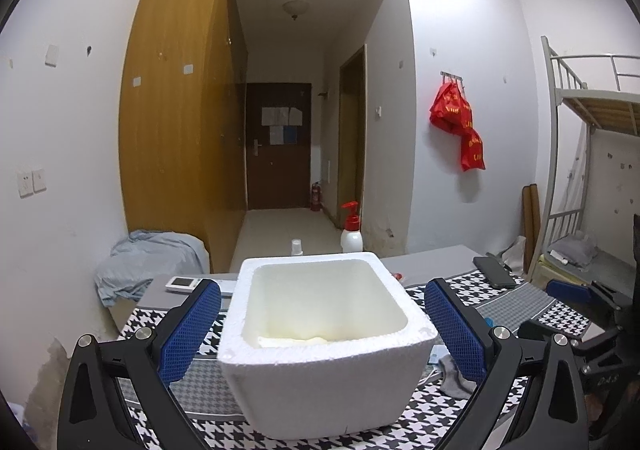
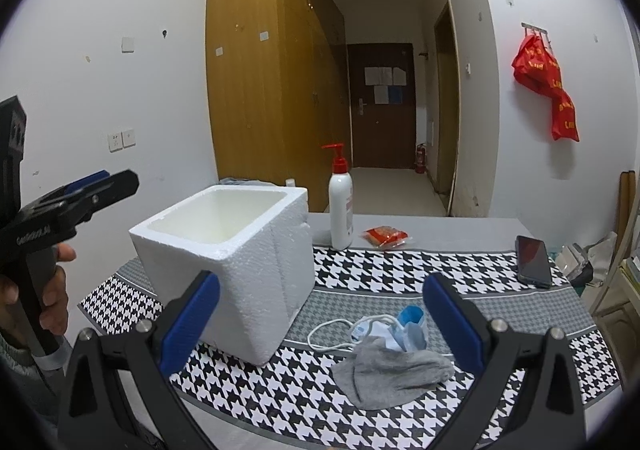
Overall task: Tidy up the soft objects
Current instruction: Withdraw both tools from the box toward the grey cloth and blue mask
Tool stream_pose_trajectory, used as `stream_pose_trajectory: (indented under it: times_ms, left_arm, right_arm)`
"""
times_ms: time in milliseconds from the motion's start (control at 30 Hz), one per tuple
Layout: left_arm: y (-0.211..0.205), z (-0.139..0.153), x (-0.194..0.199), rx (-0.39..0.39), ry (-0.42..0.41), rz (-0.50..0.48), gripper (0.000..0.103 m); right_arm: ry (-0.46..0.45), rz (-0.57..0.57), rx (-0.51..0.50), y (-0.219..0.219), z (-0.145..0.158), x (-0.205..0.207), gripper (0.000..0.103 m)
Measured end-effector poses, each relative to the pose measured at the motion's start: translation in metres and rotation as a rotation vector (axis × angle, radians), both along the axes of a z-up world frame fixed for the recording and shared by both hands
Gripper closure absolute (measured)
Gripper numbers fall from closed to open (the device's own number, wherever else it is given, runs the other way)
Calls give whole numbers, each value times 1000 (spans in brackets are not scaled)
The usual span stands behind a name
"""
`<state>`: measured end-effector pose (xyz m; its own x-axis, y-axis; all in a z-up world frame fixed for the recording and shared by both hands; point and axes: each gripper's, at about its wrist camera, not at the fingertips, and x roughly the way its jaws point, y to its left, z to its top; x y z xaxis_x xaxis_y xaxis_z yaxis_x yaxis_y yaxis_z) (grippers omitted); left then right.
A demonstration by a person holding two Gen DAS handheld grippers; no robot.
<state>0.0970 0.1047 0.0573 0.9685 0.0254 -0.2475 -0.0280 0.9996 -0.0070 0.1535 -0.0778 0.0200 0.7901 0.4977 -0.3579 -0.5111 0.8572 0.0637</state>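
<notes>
A white foam box (image 1: 320,378) stands on the houndstooth cloth, open at the top, with something pale lying on its floor. It also shows in the right wrist view (image 2: 256,282). My left gripper (image 1: 322,330) is open, its blue pads on either side of the box and apart from it. My right gripper (image 2: 320,322) is open and empty, above the cloth. A grey sock (image 2: 392,374) lies to the right of the box, with a blue and white face mask (image 2: 400,330) and its white cord just behind it. The sock's edge shows in the left wrist view (image 1: 454,376).
A white pump bottle (image 2: 341,206) with a red top, a red packet (image 2: 385,237) and a black phone (image 2: 533,260) lie behind on the table. A remote (image 1: 182,284) lies at the left. A bunk bed (image 1: 580,154) stands at the right.
</notes>
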Motion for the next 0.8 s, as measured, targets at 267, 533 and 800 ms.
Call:
stream_pose_trajectory:
  times_ms: [267, 533, 800]
  left_arm:
    - [4, 6, -13, -12, -10, -12, 1]
    - [-8, -6, -17, -18, 20, -30, 1]
    - [-24, -12, -25, -41, 15, -47, 1]
  right_arm:
    - [-11, -42, -8, 7, 7, -11, 0]
    - [-15, -66, 8, -2, 6, -25, 0]
    - [-29, -69, 4, -16, 6, -35, 0]
